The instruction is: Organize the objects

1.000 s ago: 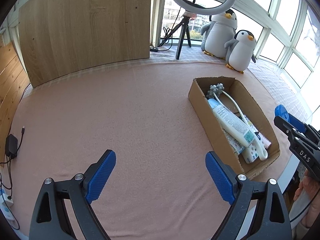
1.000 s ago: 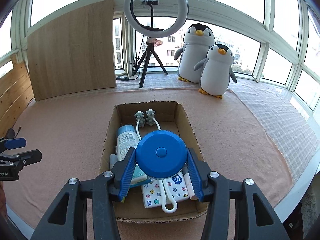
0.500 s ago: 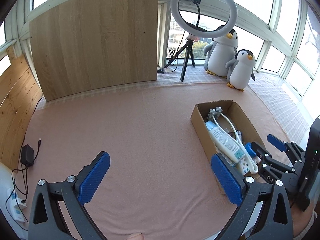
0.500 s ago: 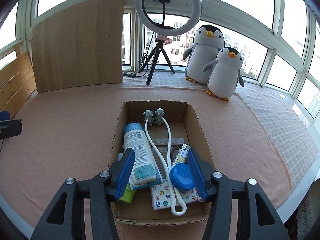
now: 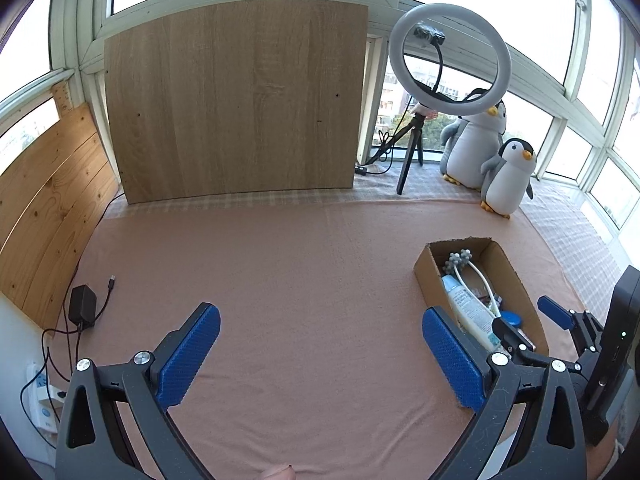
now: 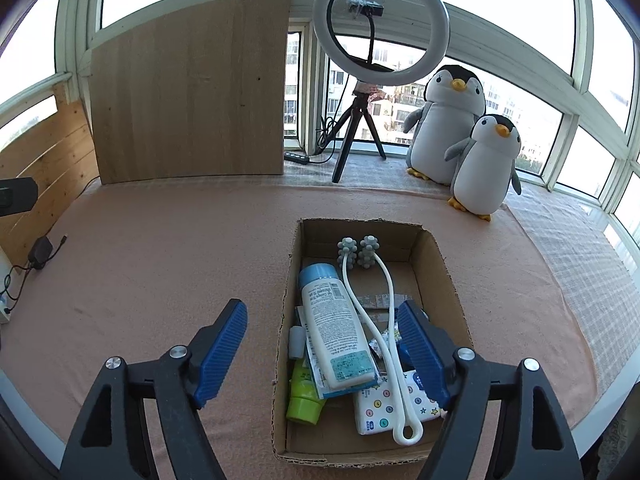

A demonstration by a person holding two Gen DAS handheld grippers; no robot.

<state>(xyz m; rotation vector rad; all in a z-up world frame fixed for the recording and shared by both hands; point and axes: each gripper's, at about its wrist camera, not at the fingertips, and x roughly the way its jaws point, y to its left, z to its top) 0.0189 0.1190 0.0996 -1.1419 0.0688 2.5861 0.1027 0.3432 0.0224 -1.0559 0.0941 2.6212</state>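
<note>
Ring light (image 6: 380, 28): stands on a black tripod (image 6: 354, 136) at the window, a small camera clipped inside the ring.
Plush penguins: the large one (image 6: 448, 124) sits behind, the small one (image 6: 486, 164) in front, touching it, right of the tripod.
Wooden board (image 5: 236, 100): leans upright against the window frame, left of the tripod.
Plank panel (image 5: 48, 208): lines the left edge of the bench.
Bench cover (image 5: 280, 280): pink cloth; a checked cloth (image 6: 592, 272) lies along the right side.
Black charger (image 5: 83, 311): lies at the left edge, cable trailing to a white power strip (image 5: 42, 400) below.

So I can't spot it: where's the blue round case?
Left wrist view: blue round case lies inside the cardboard box, near end, beside the white bottle.
</note>
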